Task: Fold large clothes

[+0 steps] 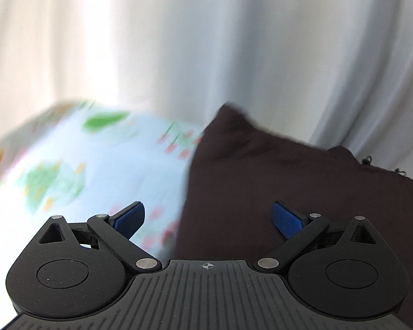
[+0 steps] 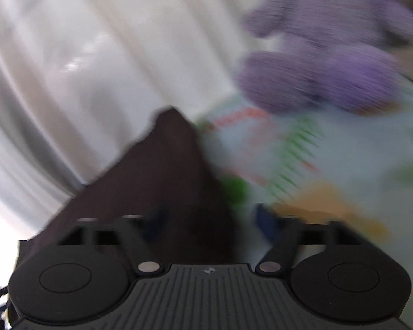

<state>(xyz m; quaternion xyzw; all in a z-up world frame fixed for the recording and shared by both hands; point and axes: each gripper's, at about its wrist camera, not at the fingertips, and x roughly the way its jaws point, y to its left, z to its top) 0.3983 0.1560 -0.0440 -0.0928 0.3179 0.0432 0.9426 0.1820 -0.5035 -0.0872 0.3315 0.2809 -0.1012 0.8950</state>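
White curtain (image 1: 234,41): fills the background behind both your grippers. Patterned sheet (image 1: 102,165): pale blue, green and orange print, under everything. Dark brown garment (image 1: 289,192): lies on the sheet by the curtain; its long axis cannot be told through the blur. Purple plush toy (image 2: 322,66): only your right wrist view shows it, blurred. Left gripper (image 1: 208,220): blue pads spread wide, holding nothing. Right gripper (image 2: 209,222): smeared, apparently parted over the garment's edge.

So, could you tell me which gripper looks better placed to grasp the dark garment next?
Probably left: the left gripper is open, with the dark garment partly between its fingers. The right view is too blurred to judge.
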